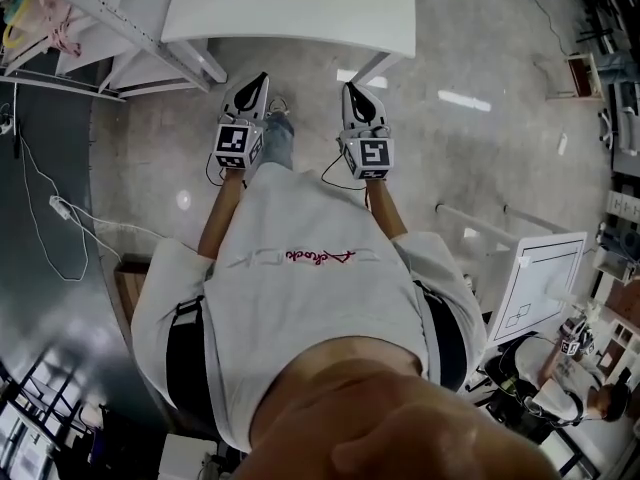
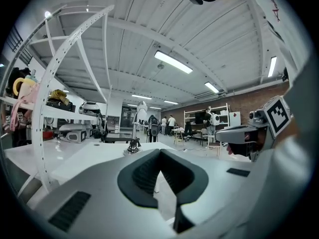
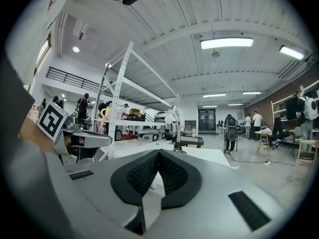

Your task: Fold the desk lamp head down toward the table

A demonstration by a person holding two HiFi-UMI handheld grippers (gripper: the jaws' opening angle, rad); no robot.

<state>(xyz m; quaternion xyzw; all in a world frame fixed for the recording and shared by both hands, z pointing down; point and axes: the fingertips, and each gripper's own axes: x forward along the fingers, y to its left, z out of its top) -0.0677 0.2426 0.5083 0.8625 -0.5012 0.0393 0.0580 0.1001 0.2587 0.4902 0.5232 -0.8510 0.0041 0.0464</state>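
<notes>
Nothing of the fold is done yet. The lamp [image 2: 134, 136] stands upright on the table [image 2: 94, 156] with its head raised, well ahead of both tongs and slightly left of where the left tongs [image 2: 159, 156] point. Those are closed tight with nothing between the pads. The right tongs [image 3: 158, 154] are likewise closed and empty. Both point roughly level toward the table. The whole job remains, as I judge it: reach the lamp, take its head, and press it down.

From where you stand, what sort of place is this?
Probably a workshop or lab in an industrial hall: tall white metal shelving, strip lights overhead, and people standing further back.
</notes>
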